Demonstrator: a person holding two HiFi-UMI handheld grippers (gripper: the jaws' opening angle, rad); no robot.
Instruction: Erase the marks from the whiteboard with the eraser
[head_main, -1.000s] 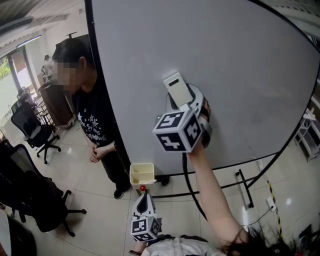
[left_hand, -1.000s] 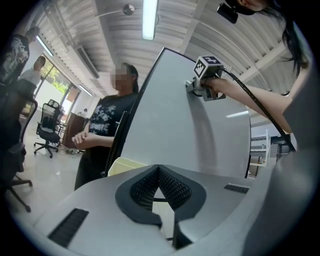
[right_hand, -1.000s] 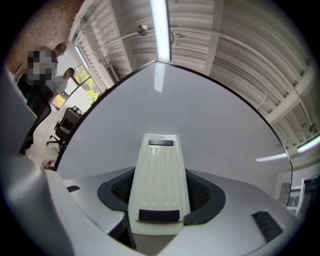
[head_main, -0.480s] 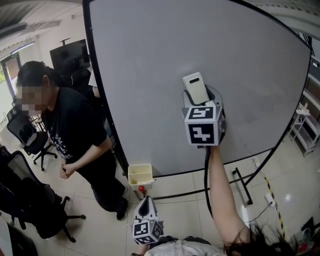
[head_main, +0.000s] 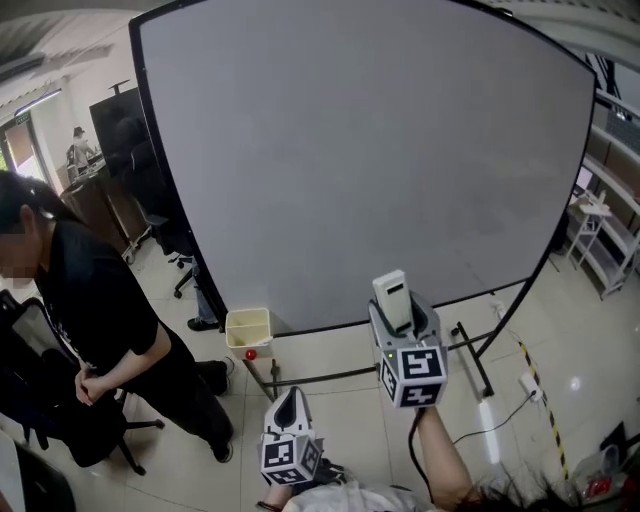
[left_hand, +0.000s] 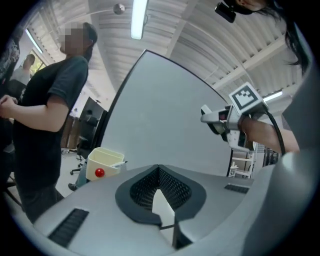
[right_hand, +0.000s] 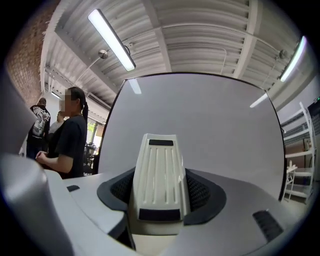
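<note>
Right tool (head_main: 398, 322): clamped on the white ribbed eraser (right_hand: 159, 172), jaws pressed against both its long sides, far end of the eraser sticking out past the tips toward the whiteboard (head_main: 380, 150). Position per head view: low, in front of the board's bottom edge, above the tiled floor (head_main: 330, 420); contact between eraser and board not determinable. Board face plain pale grey in every view (black frame, black stand legs down on the floor). Left tool (head_main: 290, 400): jaws together, nothing between them, held lower and nearer the body than the right one, tips pointing toward the board's lower left corner. Cream bin (head_main: 247, 327) just beside that corner, red ball (head_main: 250, 354) at its lower front. Bystander (head_main: 95, 310) in black T-shirt at far left, hands clasped in front, well apart from both tools, next to a black office chair (head_main: 60, 430). White shelf rack (head_main: 605, 235) past the board's right edge.
</note>
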